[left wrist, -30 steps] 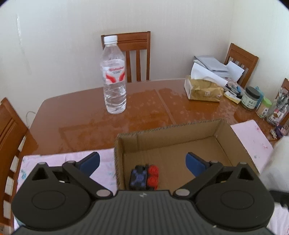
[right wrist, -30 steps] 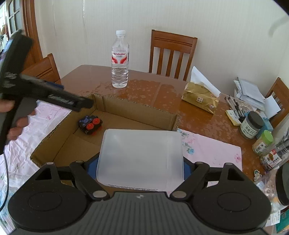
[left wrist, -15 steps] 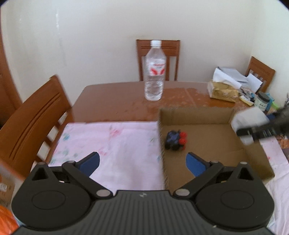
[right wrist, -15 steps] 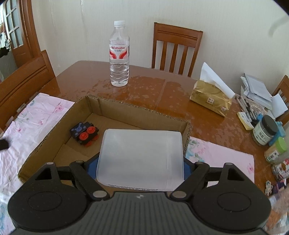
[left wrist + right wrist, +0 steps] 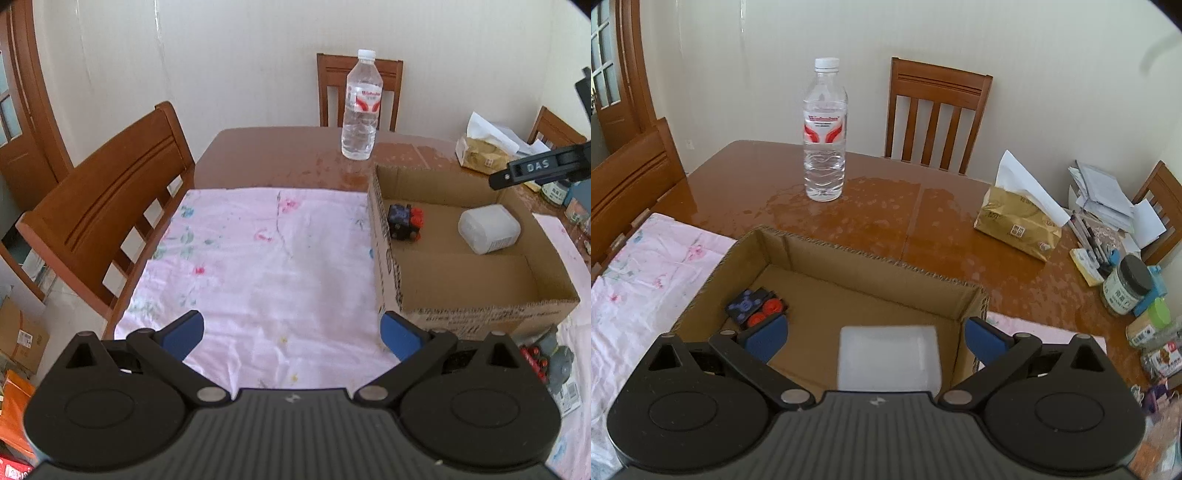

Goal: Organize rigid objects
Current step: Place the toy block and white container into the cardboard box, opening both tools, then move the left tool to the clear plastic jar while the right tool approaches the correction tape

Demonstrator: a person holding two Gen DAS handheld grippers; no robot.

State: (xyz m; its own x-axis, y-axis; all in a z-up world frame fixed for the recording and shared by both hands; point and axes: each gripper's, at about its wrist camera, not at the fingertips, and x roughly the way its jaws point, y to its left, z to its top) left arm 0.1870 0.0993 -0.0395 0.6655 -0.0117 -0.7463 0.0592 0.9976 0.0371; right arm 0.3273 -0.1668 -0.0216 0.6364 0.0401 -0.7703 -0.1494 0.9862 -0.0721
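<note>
A shallow cardboard box point(image 5: 476, 314) point(image 5: 871, 254) sits on the table. Inside it lie a black toy with red and blue knobs point(image 5: 404, 221) point(image 5: 757, 306) and a white translucent plastic container point(image 5: 488, 229) point(image 5: 888, 356). My right gripper point(image 5: 873, 338) hovers over the box, its jaws opening, the container lying free below and between them with clear gaps to both pads. In the left wrist view the right gripper's body point(image 5: 539, 166) shows above the box's far side. My left gripper point(image 5: 291, 334) is open over the pink floral cloth point(image 5: 258, 266), left of the box, holding nothing.
A water bottle point(image 5: 361, 107) point(image 5: 824, 133) stands behind the box. A gold tissue pack point(image 5: 1019, 225), papers, pens and jars point(image 5: 1126, 286) crowd the table's right side. Wooden chairs point(image 5: 107, 206) point(image 5: 936, 114) stand at the left and far edges. Small grey and red items point(image 5: 550, 363) lie by the box's near right corner.
The right gripper let go of the white container, which dropped into the box. The left gripper swung away from the box to the left, over the pink cloth.
</note>
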